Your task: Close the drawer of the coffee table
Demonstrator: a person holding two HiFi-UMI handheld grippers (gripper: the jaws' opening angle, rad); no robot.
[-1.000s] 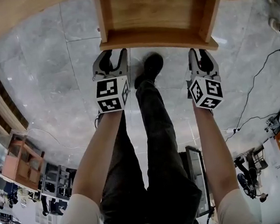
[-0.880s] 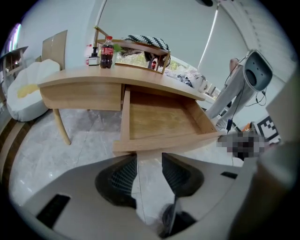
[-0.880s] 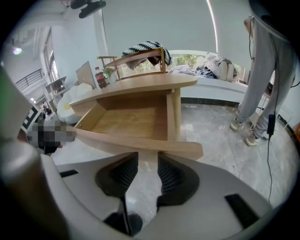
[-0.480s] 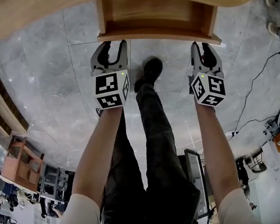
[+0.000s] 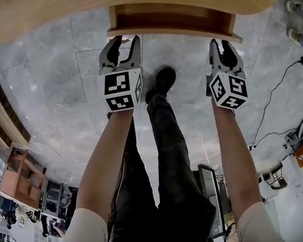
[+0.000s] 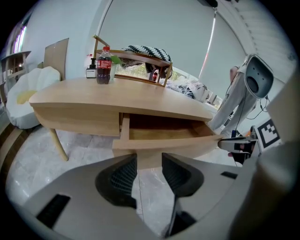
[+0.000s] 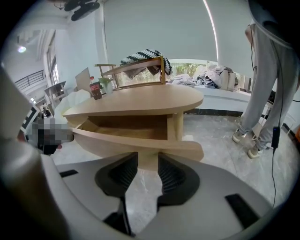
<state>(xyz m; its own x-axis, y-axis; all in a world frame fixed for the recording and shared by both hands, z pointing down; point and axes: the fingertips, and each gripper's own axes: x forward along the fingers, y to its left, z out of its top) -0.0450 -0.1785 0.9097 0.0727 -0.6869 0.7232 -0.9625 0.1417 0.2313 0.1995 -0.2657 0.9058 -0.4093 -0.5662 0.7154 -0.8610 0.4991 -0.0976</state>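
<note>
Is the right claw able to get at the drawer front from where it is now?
Likely yes: the right claw, jaws apart, points straight at the drawer front close ahead, with nothing between them.

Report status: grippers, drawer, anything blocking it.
Left gripper and right gripper open, empty, jaws up near the drawer front. It sits partly out of the coffee table, not yet closed. Nothing visible blocking its travel.

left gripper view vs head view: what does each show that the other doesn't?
Only left gripper view: a cola bottle on the coffee table, and a striped cloth beyond it. Only head view: the person's legs and shoe. Both: the drawer, open, and the left gripper, jaws apart and empty.
</note>
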